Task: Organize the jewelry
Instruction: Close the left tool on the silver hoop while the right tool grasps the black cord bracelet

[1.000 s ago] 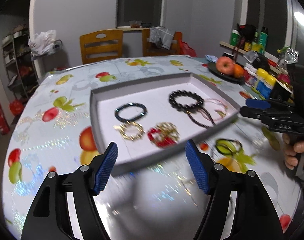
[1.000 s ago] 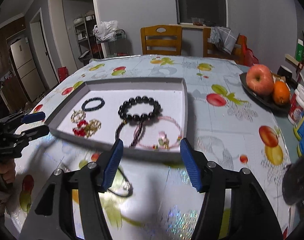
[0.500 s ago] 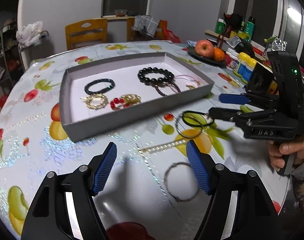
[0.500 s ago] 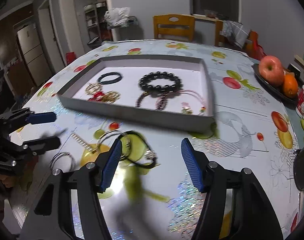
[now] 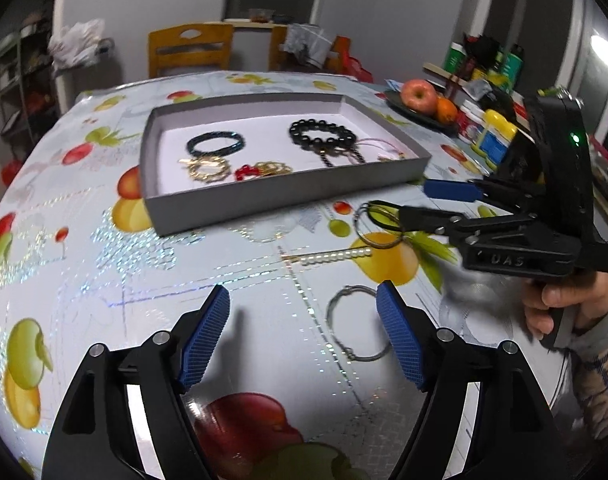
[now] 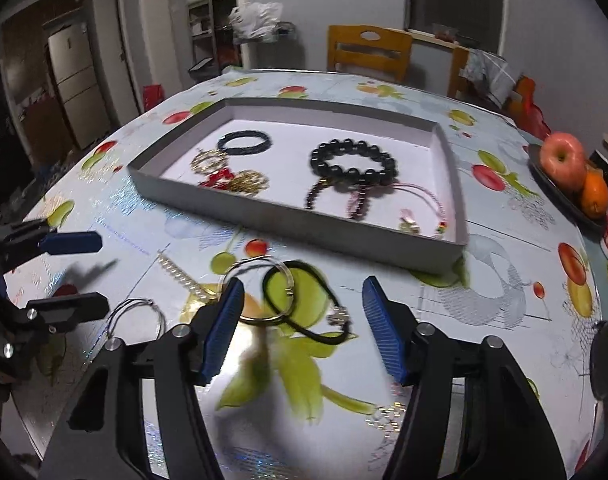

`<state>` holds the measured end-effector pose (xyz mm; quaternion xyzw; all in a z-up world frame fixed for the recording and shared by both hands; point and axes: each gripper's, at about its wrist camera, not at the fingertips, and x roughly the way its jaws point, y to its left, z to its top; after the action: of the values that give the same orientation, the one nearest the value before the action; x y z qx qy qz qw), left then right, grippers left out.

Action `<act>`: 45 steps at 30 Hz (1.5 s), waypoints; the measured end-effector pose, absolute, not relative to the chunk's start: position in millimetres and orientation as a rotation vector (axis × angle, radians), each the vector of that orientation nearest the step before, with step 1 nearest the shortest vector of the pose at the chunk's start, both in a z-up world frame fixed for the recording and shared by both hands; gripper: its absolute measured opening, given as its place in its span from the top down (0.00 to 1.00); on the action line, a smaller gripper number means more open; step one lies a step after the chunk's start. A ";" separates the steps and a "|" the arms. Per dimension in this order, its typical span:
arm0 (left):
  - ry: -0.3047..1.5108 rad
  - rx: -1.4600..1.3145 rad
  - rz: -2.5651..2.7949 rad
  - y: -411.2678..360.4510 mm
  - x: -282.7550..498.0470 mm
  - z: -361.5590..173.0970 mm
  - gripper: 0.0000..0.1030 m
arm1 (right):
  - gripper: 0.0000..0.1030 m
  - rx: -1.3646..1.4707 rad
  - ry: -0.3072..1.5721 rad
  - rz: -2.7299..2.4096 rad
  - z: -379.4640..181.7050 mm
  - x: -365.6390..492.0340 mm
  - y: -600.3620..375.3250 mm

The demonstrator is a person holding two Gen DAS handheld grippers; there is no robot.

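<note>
A grey tray (image 5: 264, 196) (image 6: 304, 220) on the fruit-print table holds several bracelets, among them a black bead bracelet (image 6: 352, 160) (image 5: 322, 134). Loose on the table in front of it lie a black cord bracelet (image 6: 304, 300), a silver hoop (image 6: 260, 292) (image 5: 378, 228), a pearl strand (image 5: 328, 257) (image 6: 180, 272) and a thin wire ring (image 5: 358, 328) (image 6: 134, 316). My left gripper (image 5: 304, 336) (image 6: 70, 272) is open and empty, the wire ring just ahead of it. My right gripper (image 6: 304, 324) (image 5: 420, 202) is open, low over the cord bracelet and hoop.
A dark plate with an apple (image 5: 418, 94) (image 6: 562, 160) and an orange (image 6: 594, 196) stands at the right table edge, next to bottles and jars (image 5: 492, 136). Wooden chairs (image 5: 190, 50) stand behind the table.
Both grippers have pulled back from the tray toward the near table edge. The right gripper has come down over the cord bracelet and hoop. Both stay open.
</note>
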<state>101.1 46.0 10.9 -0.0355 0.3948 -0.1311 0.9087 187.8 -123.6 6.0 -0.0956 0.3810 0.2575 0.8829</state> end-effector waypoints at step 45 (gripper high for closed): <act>0.873 0.131 -0.361 -0.4 93.1 -0.7 0.53 | 0.88 -0.181 0.849 0.522 -2.3 197.6 -141.8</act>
<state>93.1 -0.4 -0.7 0.0630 0.4204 -0.1740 0.8883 197.6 -141.8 -2.3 -0.0869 0.4065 0.2498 0.8745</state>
